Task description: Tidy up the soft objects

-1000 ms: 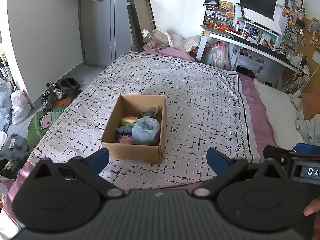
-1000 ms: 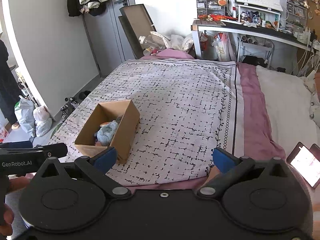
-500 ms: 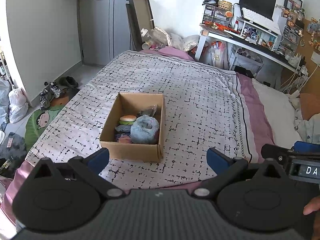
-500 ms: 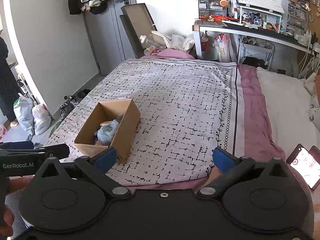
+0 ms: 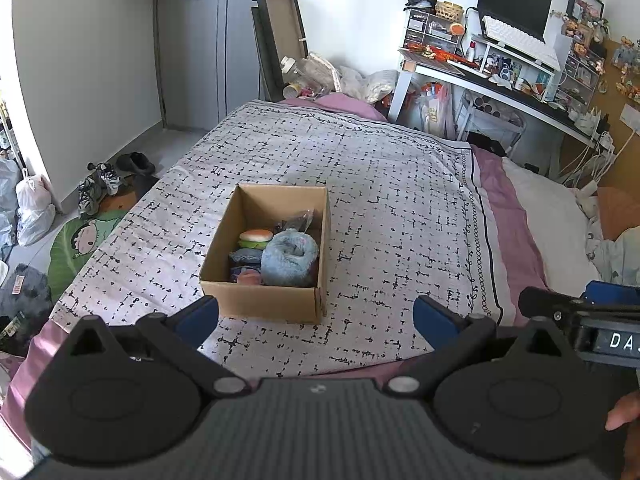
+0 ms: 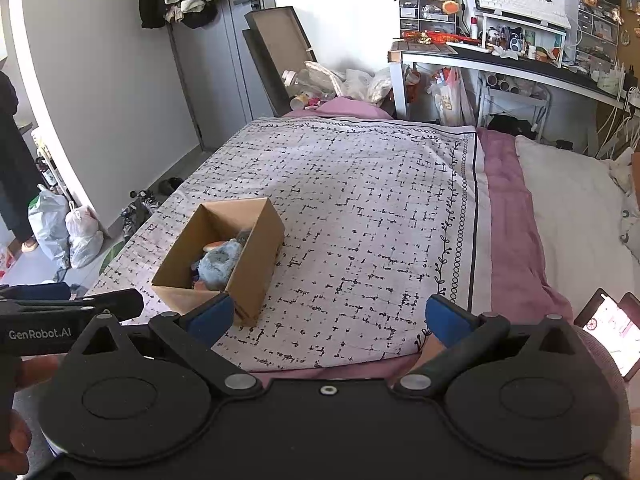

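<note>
Bedroom: a bed [image 5: 400, 200] with a black-and-white blanket holds a cardboard box [image 5: 266, 304]. Inside sit a toy burger [image 5: 256, 237] and a fluffy blue roll [image 5: 290, 256]. Left gripper [image 5: 316, 316] and right gripper [image 6: 330, 314] hover near the bed's edge, jaws wide open, holding nothing.

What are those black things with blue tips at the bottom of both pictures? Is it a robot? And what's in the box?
No robot here. A person holds two grabbing tools, one in each hand, and each tool has a camera looking out past its two blue fingers. One picture comes from the left gripper, the other from the right gripper. Both are wide open and hold nothing. On the bed's patterned blanket sits a cardboard box. Inside are soft things: a fluffy blue roll, a toy burger and some more tucked beneath.
</note>
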